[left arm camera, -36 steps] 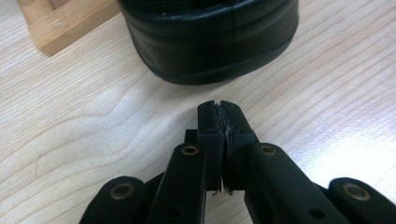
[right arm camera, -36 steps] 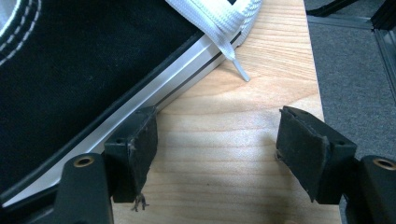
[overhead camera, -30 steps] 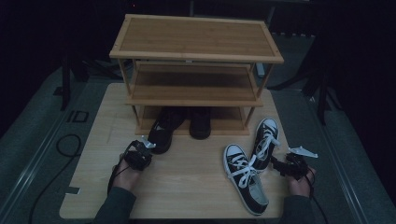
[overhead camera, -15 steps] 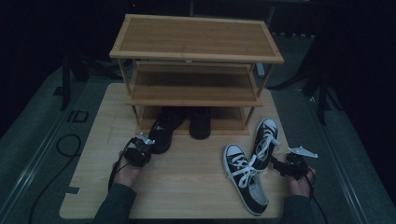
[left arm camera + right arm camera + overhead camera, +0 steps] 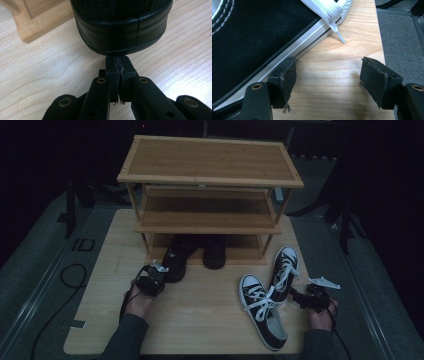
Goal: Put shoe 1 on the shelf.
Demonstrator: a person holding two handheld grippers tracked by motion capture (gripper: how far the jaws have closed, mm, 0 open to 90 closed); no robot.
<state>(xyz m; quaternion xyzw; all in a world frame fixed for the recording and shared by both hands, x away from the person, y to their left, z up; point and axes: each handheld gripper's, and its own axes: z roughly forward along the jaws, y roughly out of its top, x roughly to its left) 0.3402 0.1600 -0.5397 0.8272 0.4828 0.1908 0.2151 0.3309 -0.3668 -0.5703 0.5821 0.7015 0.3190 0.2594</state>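
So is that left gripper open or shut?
Shut: the left gripper has its jaws pressed together, tips against the black shoe's heel.

Toes of two black shoes (image 5: 195, 254) under the rack's lowest shelf (image 5: 200, 251), lost in shadow.

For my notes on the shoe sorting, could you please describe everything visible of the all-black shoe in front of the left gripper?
The all-black shoe is a low shoe with a knit-looking upper and a smooth, glossy black band around its heel. It lies flat on the wooden table, toe tucked under the rack's bottom shelf, heel pointing toward the person. Another black shoe sits beside it. The left gripper is shut, its fingers pressed together, tips right against the heel; nothing is gripped.
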